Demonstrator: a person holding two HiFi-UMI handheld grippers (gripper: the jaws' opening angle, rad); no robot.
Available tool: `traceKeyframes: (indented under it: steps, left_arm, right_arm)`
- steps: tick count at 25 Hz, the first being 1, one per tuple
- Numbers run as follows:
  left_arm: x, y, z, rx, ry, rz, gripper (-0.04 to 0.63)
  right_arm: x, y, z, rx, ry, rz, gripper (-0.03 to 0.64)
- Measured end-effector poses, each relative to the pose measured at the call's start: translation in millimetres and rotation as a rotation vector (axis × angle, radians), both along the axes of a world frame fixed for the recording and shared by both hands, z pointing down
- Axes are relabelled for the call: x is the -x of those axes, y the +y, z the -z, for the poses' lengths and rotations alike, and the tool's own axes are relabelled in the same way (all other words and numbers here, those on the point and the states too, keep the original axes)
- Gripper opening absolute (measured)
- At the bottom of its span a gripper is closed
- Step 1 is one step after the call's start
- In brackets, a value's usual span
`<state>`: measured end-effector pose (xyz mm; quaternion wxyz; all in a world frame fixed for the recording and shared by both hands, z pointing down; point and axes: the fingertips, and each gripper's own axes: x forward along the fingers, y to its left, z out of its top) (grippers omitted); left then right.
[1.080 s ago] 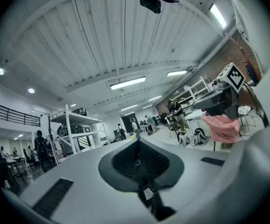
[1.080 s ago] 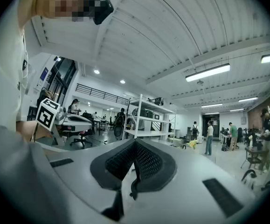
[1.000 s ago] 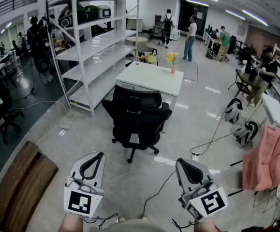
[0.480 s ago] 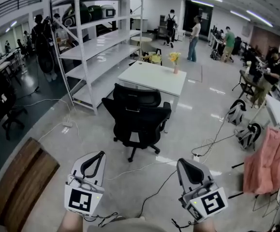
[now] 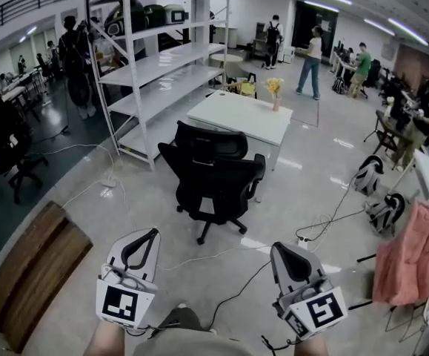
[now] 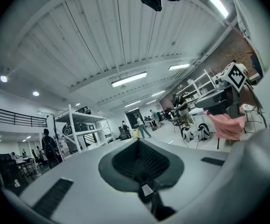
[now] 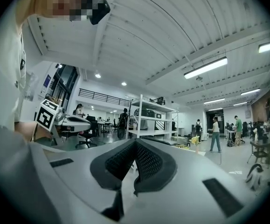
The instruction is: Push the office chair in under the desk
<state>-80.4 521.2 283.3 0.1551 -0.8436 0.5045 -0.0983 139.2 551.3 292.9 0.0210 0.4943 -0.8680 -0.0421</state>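
Black mesh chair [image 5: 213,180] stands on the pale floor just short of the white desk [image 5: 240,117], a little left of the desk's middle, with what looks like its backrest turned toward me. It is not yet tucked under. Both tools are well back from it and nothing is in contact.

Left gripper [image 5: 150,233] and right gripper [image 5: 276,248] hang low in front of me, each with its jaws pressed together and nothing between them. The left gripper view and the right gripper view both show the dark pads meeting on empty air.

As I judge it, the step in hand is the approach. I would walk in and keep the jaws closed, since blunt closed tips make a firmer pushing face than open ones. I would set one on each side of the backrest's upper edge so the chair does not swivel. Then I would push slowly and straight toward the desk, steering slightly right so the seat goes between the legs. A cable [image 5: 225,300] snakes over the floor near my feet, and another runs toward the chair's base, so I would watch the casters. A vase [image 5: 275,91] of yellow flowers sits at the desk's far end, so a hard bump is worth avoiding.

No brand or lettering is legible anywhere. The marker [image 5: 120,303] on each gripper cube is only a black-and-white square pattern.
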Motion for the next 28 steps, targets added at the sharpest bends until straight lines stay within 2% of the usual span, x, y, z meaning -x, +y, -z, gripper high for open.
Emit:
traceKeyframes:
  steps: [6,13,21,28]
  left_arm:
    - [-9,-8,-6,-0.005,-0.016,0.006,0.008]
    - [-7,-33,-18,-0.008,-0.004,0.012,0.008]
    - [-8,-90,-30,-0.017,-0.010,-0.018,0.008]
    - [-3,-156,-44,0.006,-0.074,-0.055,0.008]
  right_arm:
    - [-4,-7,-3,-0.019,-0.042,0.052,0.006]
    - [0,-34,-23,0.000,0.002,0.053,0.006]
    - [5,-90,-36,0.012,0.038,0.047,0.006]
    - [23,-153,-52,0.057,0.072,0.047,0.006]
